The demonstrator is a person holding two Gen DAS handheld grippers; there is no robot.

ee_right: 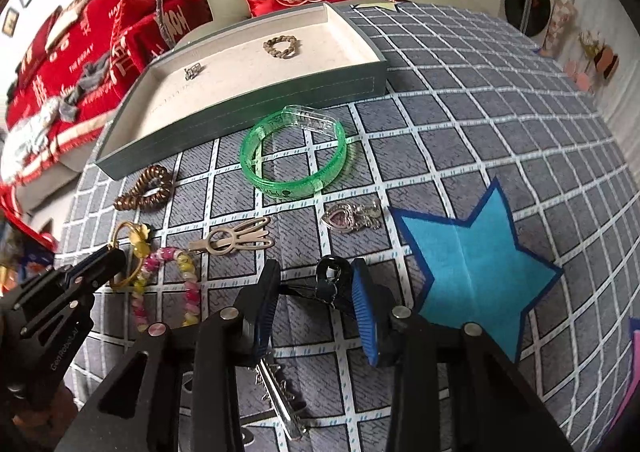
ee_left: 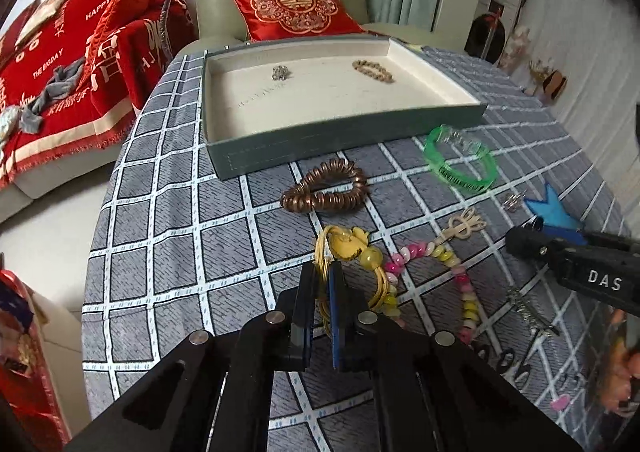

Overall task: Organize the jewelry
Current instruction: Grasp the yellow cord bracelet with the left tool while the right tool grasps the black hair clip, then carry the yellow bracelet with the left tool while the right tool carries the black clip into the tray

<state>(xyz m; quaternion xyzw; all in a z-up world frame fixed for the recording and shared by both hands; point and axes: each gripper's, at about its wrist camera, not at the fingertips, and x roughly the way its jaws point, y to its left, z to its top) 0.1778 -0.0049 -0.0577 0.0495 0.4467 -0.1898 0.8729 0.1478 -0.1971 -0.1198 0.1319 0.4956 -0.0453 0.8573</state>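
Left wrist view first: the left tongs [ee_left: 322, 284] sit right under the lens, clamped on the gold wire bangle [ee_left: 360, 264], whose loop lies flat on the counter [ee_left: 180, 219] with its yellow charm end toward the tray [ee_left: 280, 155]; only a silver charm [ee_left: 281, 72] and a bead bracelet [ee_left: 373, 70] lie in the tray, so by my read most of the sorting is ahead. Over to the right wrist view: the right tongs [ee_right: 316, 288] are pinched on a black hair claw [ee_right: 330, 284], its length running across between the pads, while the green bangle [ee_right: 296, 155], heart pendant [ee_right: 352, 216] and rabbit clip [ee_right: 236, 240] wait on the cloth.
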